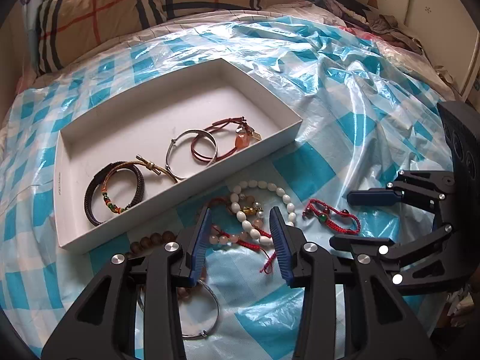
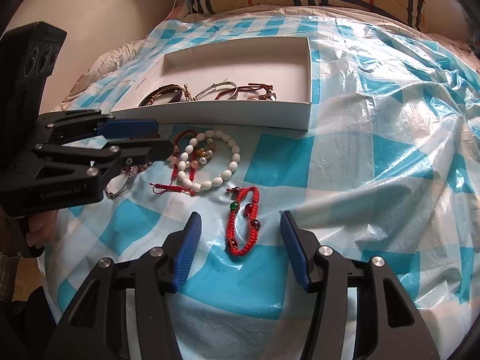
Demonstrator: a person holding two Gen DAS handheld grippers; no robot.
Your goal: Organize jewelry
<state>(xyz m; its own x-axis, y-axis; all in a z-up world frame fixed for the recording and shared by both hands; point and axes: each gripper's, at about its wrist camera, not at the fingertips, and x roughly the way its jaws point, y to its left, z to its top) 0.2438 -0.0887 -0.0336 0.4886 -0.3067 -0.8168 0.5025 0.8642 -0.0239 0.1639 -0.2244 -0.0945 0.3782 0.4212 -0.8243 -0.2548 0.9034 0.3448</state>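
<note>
A shallow white tray (image 1: 144,114) lies flat on the bed's blue-checked plastic sheet (image 1: 345,96). Inside, along its near wall: a dark braided bracelet (image 1: 90,198), a silver bangle (image 1: 192,138) and a brown cord bracelet (image 1: 222,126) with an orange stone. Outside, just beside that wall, a white bead bracelet (image 2: 234,157) lies tangled with pink beads. A red woven bracelet (image 2: 244,219) lies apart, nearer the sheet's front edge.

A blue-and-white checked plastic sheet (image 1: 345,162) lies crumpled over the bed, its folds deepest at the right. Plaid pillows (image 1: 99,21) in tan, navy and red rest at the far edge. Rumpled dark clothing (image 1: 387,21) lies heaped at the far right corner.
</note>
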